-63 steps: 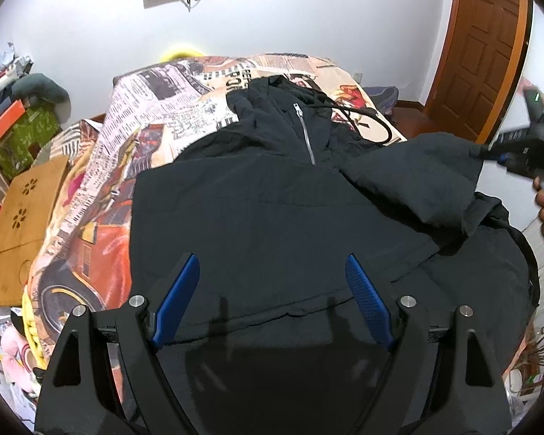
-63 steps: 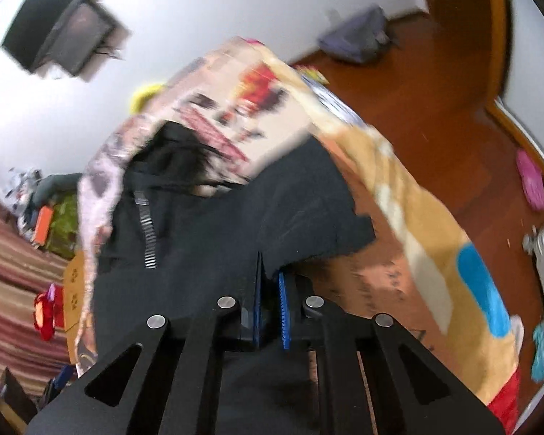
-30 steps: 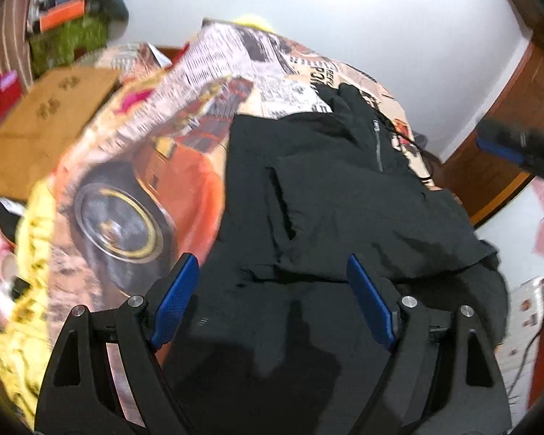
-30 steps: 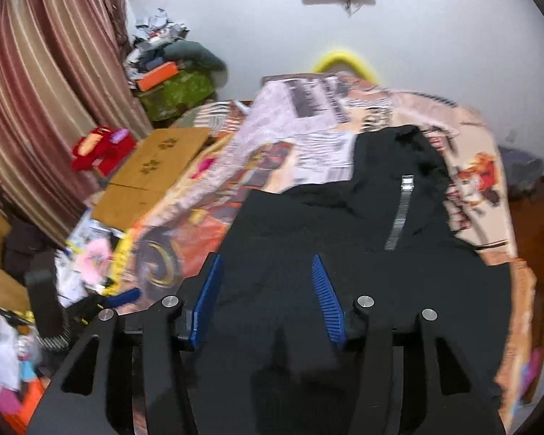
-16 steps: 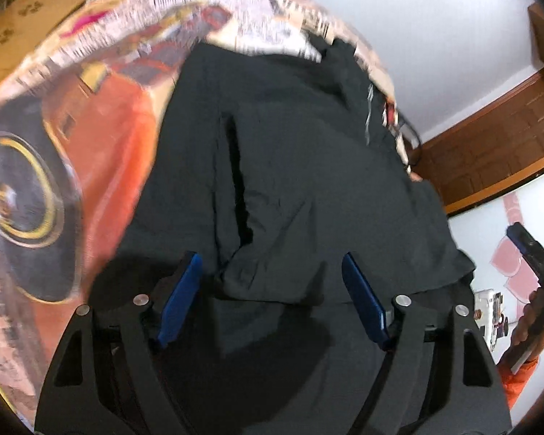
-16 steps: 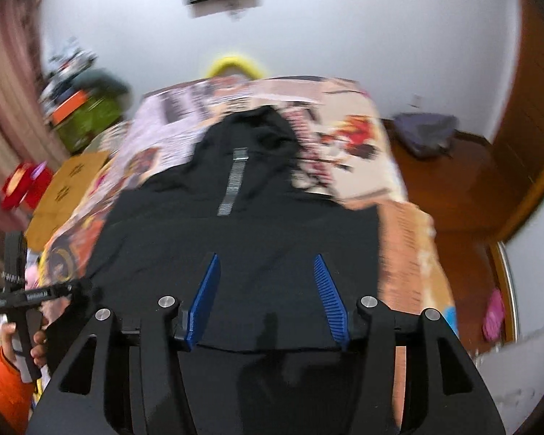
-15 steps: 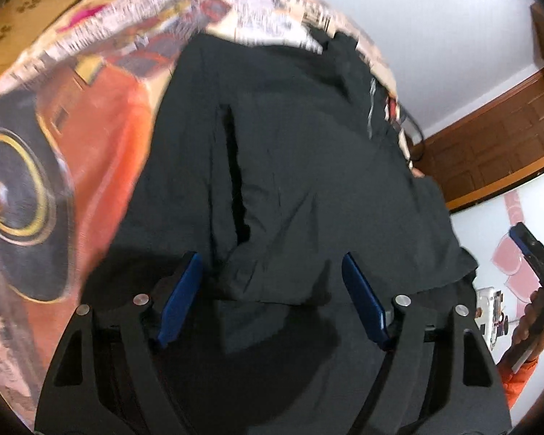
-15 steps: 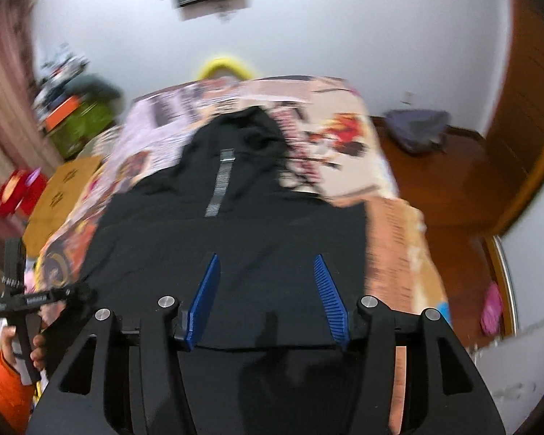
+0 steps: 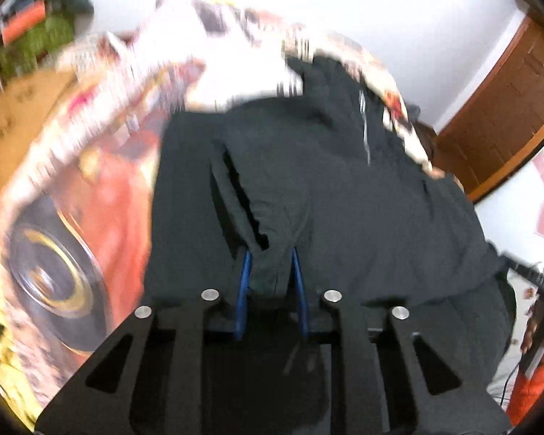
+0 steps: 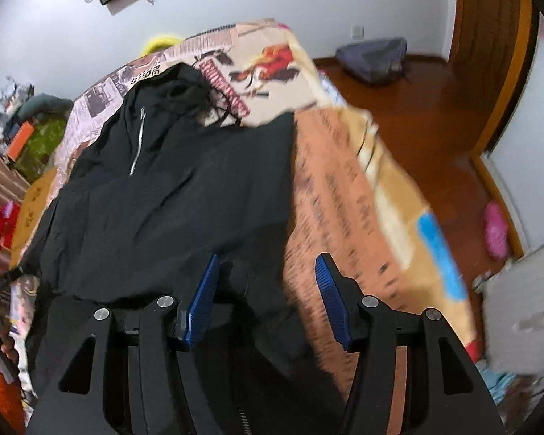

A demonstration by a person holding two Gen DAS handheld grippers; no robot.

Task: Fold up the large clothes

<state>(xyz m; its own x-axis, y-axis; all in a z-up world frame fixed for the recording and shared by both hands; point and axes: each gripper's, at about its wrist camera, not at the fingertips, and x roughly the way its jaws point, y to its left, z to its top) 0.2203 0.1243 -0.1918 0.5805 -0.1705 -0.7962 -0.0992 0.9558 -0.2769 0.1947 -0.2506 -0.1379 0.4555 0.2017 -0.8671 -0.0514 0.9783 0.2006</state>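
Observation:
A black hooded jacket with a grey zip lies spread on the printed bedspread, sleeves folded in over the body. My left gripper is shut on a bunched fold of the jacket near its lower left part. In the right wrist view the jacket fills the left half of the bed. My right gripper is open and empty above the jacket's lower right edge, where black cloth meets the orange bedspread.
A wooden door stands at the right. A grey bag lies on the wooden floor beyond the bed. Cardboard and clutter sit left of the bed. A pink slipper lies on the floor at the right.
My left gripper has closed on a fold of the jacket; it was open half a second ago. My right gripper has swung right toward the jacket's right edge and stays open.

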